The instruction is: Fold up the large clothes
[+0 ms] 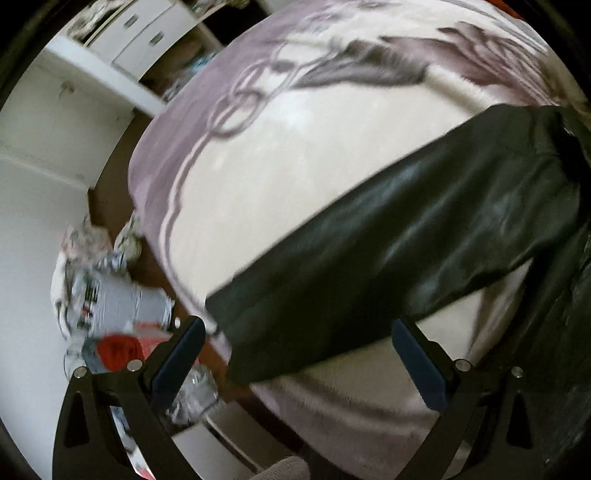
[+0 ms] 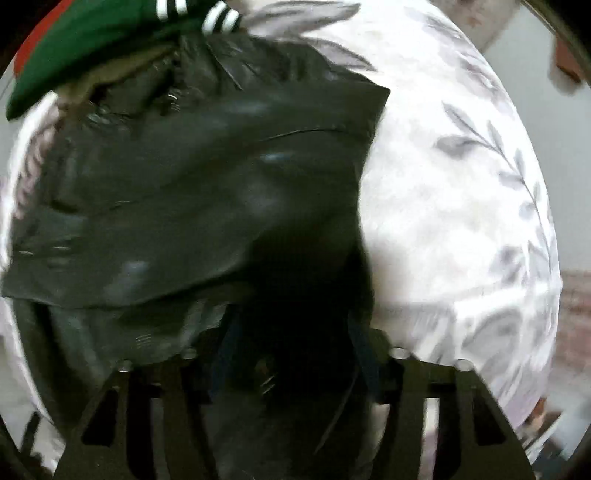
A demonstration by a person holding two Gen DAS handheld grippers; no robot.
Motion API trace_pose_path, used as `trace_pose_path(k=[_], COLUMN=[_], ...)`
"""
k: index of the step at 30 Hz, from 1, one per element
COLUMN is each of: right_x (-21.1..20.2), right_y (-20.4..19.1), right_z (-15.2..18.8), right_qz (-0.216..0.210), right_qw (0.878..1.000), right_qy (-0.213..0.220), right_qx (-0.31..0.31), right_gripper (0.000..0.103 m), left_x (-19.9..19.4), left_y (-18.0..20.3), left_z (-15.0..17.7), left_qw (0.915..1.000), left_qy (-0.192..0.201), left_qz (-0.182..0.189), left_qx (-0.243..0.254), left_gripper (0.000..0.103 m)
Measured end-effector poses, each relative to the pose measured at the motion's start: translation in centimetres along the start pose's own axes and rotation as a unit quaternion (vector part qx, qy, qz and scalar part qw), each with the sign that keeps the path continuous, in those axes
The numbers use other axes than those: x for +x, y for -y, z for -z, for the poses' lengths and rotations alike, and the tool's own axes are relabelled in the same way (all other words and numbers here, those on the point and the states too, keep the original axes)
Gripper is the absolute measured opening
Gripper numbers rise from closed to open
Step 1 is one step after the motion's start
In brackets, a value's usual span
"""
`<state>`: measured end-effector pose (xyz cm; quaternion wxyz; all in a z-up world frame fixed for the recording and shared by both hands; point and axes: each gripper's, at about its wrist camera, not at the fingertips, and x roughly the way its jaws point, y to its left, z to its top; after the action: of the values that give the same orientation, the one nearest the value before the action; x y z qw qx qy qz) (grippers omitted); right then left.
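A black leather jacket lies on a bed with a white and mauve patterned blanket point(image 1: 295, 166). In the left wrist view one sleeve point(image 1: 406, 236) stretches flat across the blanket toward the bed's edge. My left gripper point(image 1: 299, 354) is open, its fingers point(image 1: 177, 362) spread on either side of the sleeve's cuff, just above it. In the right wrist view the jacket body point(image 2: 207, 177) fills the left and middle. My right gripper point(image 2: 291, 354) has black jacket fabric between its fingers; the pads are mostly hidden in the dark folds.
A green garment with striped cuffs point(image 2: 92, 37) lies beyond the jacket's collar. Beside the bed, on the floor, is a pile of clothes and bags point(image 1: 110, 306). White drawers point(image 1: 140, 33) and a white wall point(image 1: 37, 184) stand past the bed's edge. Bare blanket point(image 2: 461, 221) lies right of the jacket.
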<state>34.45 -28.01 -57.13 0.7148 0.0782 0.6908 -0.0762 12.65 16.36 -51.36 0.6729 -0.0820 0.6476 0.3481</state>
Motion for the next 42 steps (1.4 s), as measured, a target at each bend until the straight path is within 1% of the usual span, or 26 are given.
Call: trace_pose_path(k=[1,3,5,6,8,10,11,13,16,18,19,20,22,23,24,25,26,27,29,31,34,36,38,40,41,42], right_x=[0.0,-0.4,0.0,0.8,1.0,-0.6,-1.6,-4.7,-7.5,-7.9,-7.7,-7.3,-6.7,-6.3,-5.6,-4.3,-4.1,-4.3,-4.4,-4.0,-3.4,-2.4,-0.8,2.1,2.9,3.3], right_y=[0.7,3.7,5.5,5.8,5.5,4.7,4.5,4.2,2.2,-0.5,-1.8,-2.7,-6.4,-8.8,-10.2,-12.1,-14.0,-14.2,-17.6,-20.7,-24.3,-26.4,-28.1,-30.1,-30.6,-31.1], right_z=[-0.2,-0.1,0.4,0.8,1.9,3.1,3.8,5.6,7.5,7.1,5.2,3.9,2.6,2.2,1.1,-0.8,-1.2,-2.2,-3.5,-3.8,-3.0,-2.4,-1.8,-1.1,-0.8,-0.6], right_qz=[0.006,0.020,0.009,-0.012,-0.036,-0.052,-0.061,-0.098,-0.163,-0.196,-0.202,-0.204,-0.212,-0.215,-0.217,-0.219,-0.224,-0.227,-0.233,-0.233,-0.232,-0.223,-0.207,-0.168,-0.155,-0.144], right_qw=[1.000,0.996,0.994,0.995,0.995,0.996,0.996,0.992,0.983,0.978,0.978,0.978,0.976,0.976,0.976,0.975,0.974,0.974,0.972,0.971,0.971,0.973,0.976,0.981,0.983,0.984], right_qy=[0.025,0.056,0.050,0.025,-0.007,-0.017,-0.015,0.003,0.024,0.028,0.029,0.031,0.039,0.041,0.037,0.031,0.025,0.022,0.023,0.023,0.013,0.007,-0.001,-0.044,-0.052,-0.050], right_qx=[0.009,0.068,0.101,0.099,0.089,0.068,0.067,0.076,0.077,0.063,0.053,0.043,0.020,0.007,0.000,-0.007,-0.012,-0.017,-0.037,-0.050,-0.059,-0.062,-0.069,-0.083,-0.086,-0.090], right_gripper=[0.038,0.025,0.022,0.022,0.026,0.040,0.045,0.046,0.046,0.046,0.046,0.046,0.046,0.046,0.046,0.046,0.046,0.046,0.046,0.046,0.046,0.046,0.046,0.046,0.046,0.047], left_x=[0.0,0.0,0.4,0.8,1.8,2.7,3.3,4.5,7.7,10.0,11.2,11.9,13.1,13.2,13.0,12.7,12.3,11.9,11.5,11.4,10.9,11.6,13.3,15.8,16.8,17.3], left_y=[-0.2,-0.5,-0.8,-1.2,-2.2,-3.4,-4.1,-5.1,-6.7,-7.6,-8.1,-8.6,-10.2,-10.9,-11.4,-11.8,-12.4,-12.7,-13.6,-14.9,-17.0,-17.8,-17.6,-16.7,-16.5,-16.7], left_z=[0.5,1.3,1.8,2.1,2.5,3.2,3.6,4.3,5.0,5.0,5.0,5.0,4.6,4.4,4.0,3.5,2.6,1.9,0.2,-2.1,-5.2,-6.9,-7.5,-7.3,-6.7,-5.7], left_qw=[1.0000,0.9998,0.9996,0.9990,0.9948,0.9848,0.9768,0.9571,0.9061,0.8723,0.8546,0.8456,0.8234,0.8187,0.8187,0.8212,0.8270,0.8320,0.8405,0.8432,0.8325,0.8334,0.8382,0.8458,0.8406,0.8306], left_qy=[-0.001,0.000,-0.009,-0.021,-0.050,-0.076,-0.088,-0.108,-0.132,-0.138,-0.137,-0.136,-0.121,-0.114,-0.105,-0.095,-0.080,-0.066,-0.043,-0.020,0.016,0.027,0.014,-0.019,-0.036,-0.039], left_qz=[-0.006,-0.015,-0.011,0.000,0.038,0.088,0.117,0.173,0.273,0.313,0.328,0.330,0.323,0.318,0.312,0.308,0.306,0.304,0.305,0.312,0.338,0.349,0.349,0.350,0.363,0.381], left_qx=[-0.004,-0.011,-0.025,-0.039,-0.080,-0.129,-0.156,-0.206,-0.296,-0.349,-0.378,-0.397,-0.450,-0.465,-0.471,-0.470,-0.465,-0.459,-0.446,-0.438,-0.439,-0.428,-0.419,-0.402,-0.400,-0.404], left_gripper=[0.103,0.103,0.103,0.103,0.103,0.103,0.103,0.103,0.102,0.098,0.089,0.076,0.064,0.048,0.038,0.018,0.013,0.012,0.009,0.007,0.007,0.007,0.007,0.008,0.012,0.013])
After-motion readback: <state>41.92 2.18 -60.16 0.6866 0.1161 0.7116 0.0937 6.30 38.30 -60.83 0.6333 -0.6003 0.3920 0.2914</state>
